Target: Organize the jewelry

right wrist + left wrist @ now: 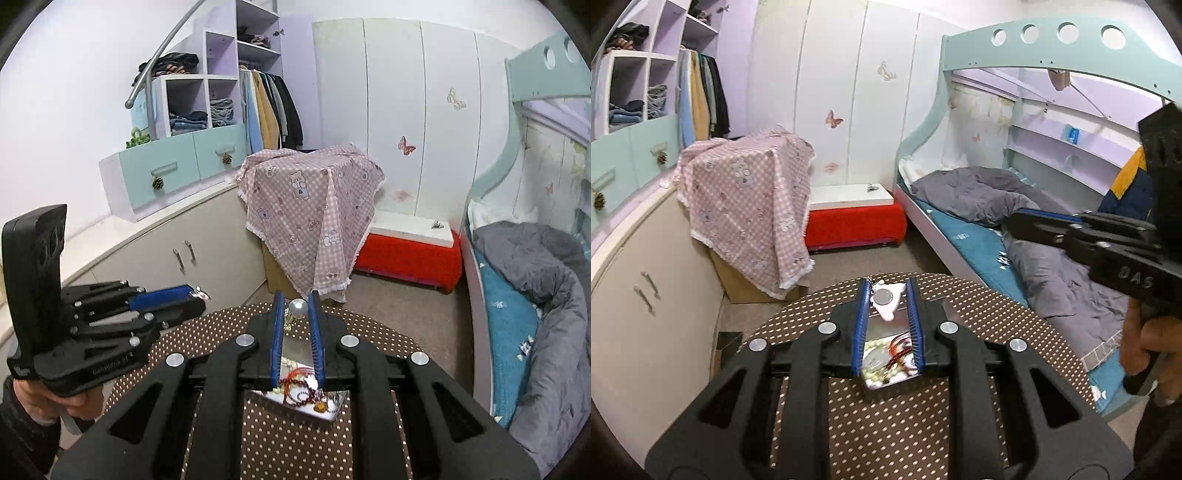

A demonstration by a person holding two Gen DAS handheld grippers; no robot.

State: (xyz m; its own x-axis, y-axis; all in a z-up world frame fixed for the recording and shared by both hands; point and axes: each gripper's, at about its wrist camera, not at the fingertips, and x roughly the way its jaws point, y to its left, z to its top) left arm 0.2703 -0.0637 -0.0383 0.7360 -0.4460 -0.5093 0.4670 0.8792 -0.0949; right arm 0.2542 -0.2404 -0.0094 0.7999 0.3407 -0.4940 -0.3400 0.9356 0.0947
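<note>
Between left hand-held gripper (886,295) fingers: white charm (885,300); right hand-held gripper (297,306) pinches pearl (298,308), right view only.

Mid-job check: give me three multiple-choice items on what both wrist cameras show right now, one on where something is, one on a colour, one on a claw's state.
1. Where does the jewelry tray sit?
A. on the dotted round table
B. on the bed
C. on the red bench

2. What colour are the pads on the claw fingers?
A. red
B. blue
C. green

3. What is the left claw doing?
A. gaping wide over nothing
B. lying flat on the floor
C. closed on a white pendant

Answers:
1. A: the tray rests on the brown dotted table, with beads piled in it.
2. B: blue strips line the inner faces of both fingers.
3. C: the white pendant is pinched between its fingertips, above the table.
</note>
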